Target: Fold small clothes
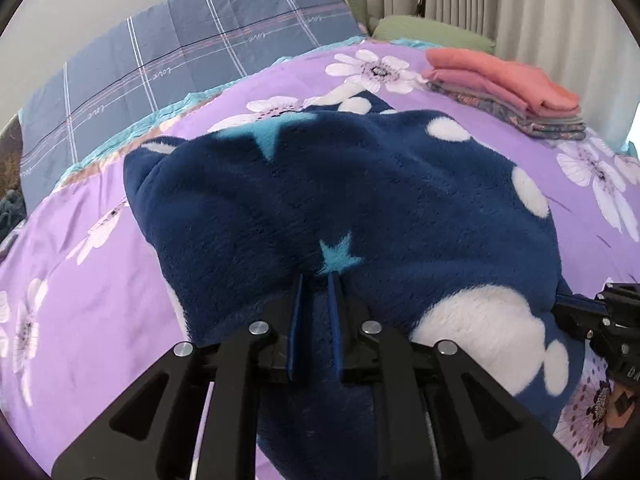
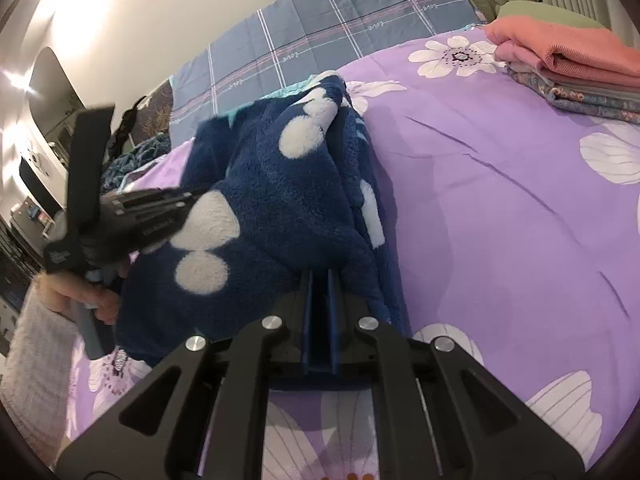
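You've got both tongs pinching the near hem of the navy fleece garment (image 1: 360,200): left tongs (image 1: 318,280) mid-hem, right tongs (image 2: 320,274) at its right corner, so the edge stays taut for a fold. It lies on the purple bed (image 2: 500,220); the folded stack (image 1: 512,92) waits far right.

Fleece garment (image 1: 360,200) on bedspread (image 1: 100,300), folded stack (image 1: 516,92) behind right.
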Demonstrator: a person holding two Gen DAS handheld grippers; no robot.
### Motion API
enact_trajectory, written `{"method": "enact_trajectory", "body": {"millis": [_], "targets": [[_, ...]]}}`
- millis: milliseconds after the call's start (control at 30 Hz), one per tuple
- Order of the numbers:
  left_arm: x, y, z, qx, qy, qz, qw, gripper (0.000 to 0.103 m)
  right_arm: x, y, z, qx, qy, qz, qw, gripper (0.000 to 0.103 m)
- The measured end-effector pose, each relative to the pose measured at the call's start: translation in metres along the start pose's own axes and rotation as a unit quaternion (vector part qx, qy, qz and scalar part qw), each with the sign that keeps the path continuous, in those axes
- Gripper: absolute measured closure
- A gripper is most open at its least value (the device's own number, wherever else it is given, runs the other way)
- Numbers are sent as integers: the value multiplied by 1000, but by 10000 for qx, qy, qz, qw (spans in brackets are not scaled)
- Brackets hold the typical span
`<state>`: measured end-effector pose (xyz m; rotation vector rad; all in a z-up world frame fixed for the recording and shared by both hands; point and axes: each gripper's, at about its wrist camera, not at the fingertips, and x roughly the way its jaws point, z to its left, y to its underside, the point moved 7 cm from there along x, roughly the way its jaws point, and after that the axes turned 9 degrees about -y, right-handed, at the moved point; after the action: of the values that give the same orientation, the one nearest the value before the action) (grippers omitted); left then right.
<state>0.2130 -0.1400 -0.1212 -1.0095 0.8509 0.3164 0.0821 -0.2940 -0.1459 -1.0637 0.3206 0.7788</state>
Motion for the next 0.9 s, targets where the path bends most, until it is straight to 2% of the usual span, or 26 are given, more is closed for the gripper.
{"method": "enact_trajectory", "body": {"millis": [67,167,200,267,300,333,400,433,467,533,600,700,733,767,833,900], "targets": [[-1,1,-3,139,-108,-62,9998,91,-2,-2,1,-14,7,65,10000,97],[-1,3,3,-14,-58,-94,9999,91,-15,-19,11,48,55,111,9999,97],[-1,3,6,-98,-5,-104,9999,91,-21,-29,19,-85,59,1,9999,92],[-1,3,7,-189,59,-101,9998,91,-27,-55,36,-404,57,-269,9988,91],[0,2,7,-204,66,-97,9997,91,-27,-64,43,-505,20,-326,9982,88],[0,2,7,-229,74,-90,9997,91,-25,-75,51,-605,-117,-373,9974,84],[-1,3,6,-260,80,-100,9996,91,-10,-94,62,-725,-404,-361,9959,84],[-1,3,7,-280,93,-123,9995,91,6,-99,59,-702,-296,-239,9968,83],[-2,4,7,-307,114,-152,9993,91,18,-100,51,-653,-124,-115,9977,84],[-4,5,12,-432,234,-241,9985,90,62,-87,17,-424,431,418,9973,85],[-8,4,19,-705,584,-332,9952,88,76,-77,3,-336,293,344,9984,85],[-20,-7,43,-1435,1292,-453,9801,88,64,-75,5,-337,241,298,9987,85],[-23,-11,49,-1515,1268,-535,9788,88,64,-74,6,-437,296,292,9982,85],[-26,-21,62,-1585,1012,-704,9796,89,65,-74,7,-536,341,282,9976,85],[-26,-38,76,-1583,799,-854,9804,90,67,-74,6,-519,325,279,9977,85],[-17,-53,82,-1606,929,-834,9791,90,67,-75,4,-431,264,255,9984,85]]}}
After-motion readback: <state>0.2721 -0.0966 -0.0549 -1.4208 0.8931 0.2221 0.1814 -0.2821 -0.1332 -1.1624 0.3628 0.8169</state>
